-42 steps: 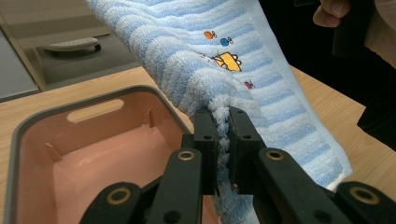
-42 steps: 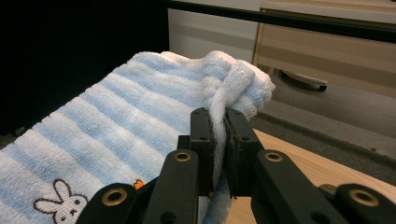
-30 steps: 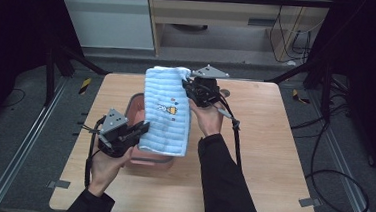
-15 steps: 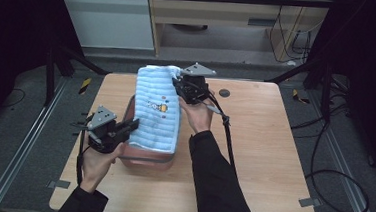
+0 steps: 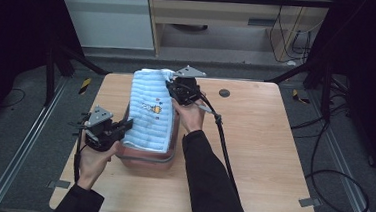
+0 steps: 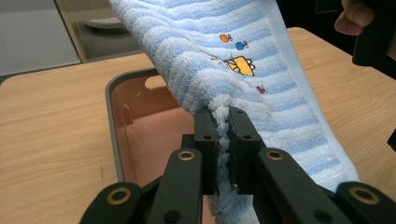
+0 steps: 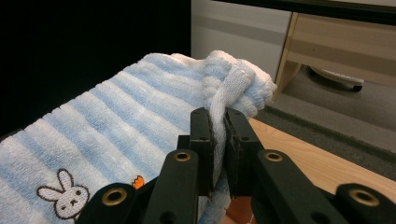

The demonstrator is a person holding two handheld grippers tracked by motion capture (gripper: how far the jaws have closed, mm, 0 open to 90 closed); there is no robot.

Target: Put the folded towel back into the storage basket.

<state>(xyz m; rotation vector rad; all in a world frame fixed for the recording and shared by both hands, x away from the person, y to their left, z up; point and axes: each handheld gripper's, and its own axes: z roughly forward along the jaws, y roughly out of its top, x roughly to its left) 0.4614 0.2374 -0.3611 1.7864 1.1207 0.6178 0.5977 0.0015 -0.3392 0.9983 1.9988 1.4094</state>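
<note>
A blue-and-white striped towel (image 5: 150, 111) with small cartoon figures hangs stretched over a pink plastic tub (image 5: 147, 158) with a grey rim. My left gripper (image 5: 124, 126) is shut on the towel's near edge (image 6: 223, 135) at the tub's left side. My right gripper (image 5: 172, 87) is shut on the bunched far edge (image 7: 219, 116), held above the tub's far end. In the left gripper view the tub's inside (image 6: 154, 140) lies below the towel (image 6: 243, 60). The towel's striped face (image 7: 107, 126) with a rabbit shows in the right gripper view.
The tub stands left of centre on a wooden table (image 5: 272, 157). A small dark disc (image 5: 224, 93) is set in the tabletop near the far edge. A black cable (image 5: 223, 148) trails from the right gripper along the forearm. A cabinet (image 5: 222, 18) stands beyond the table.
Both grippers have carried the towel to the left and a little lower, so it now hangs over the tub's left part.
</note>
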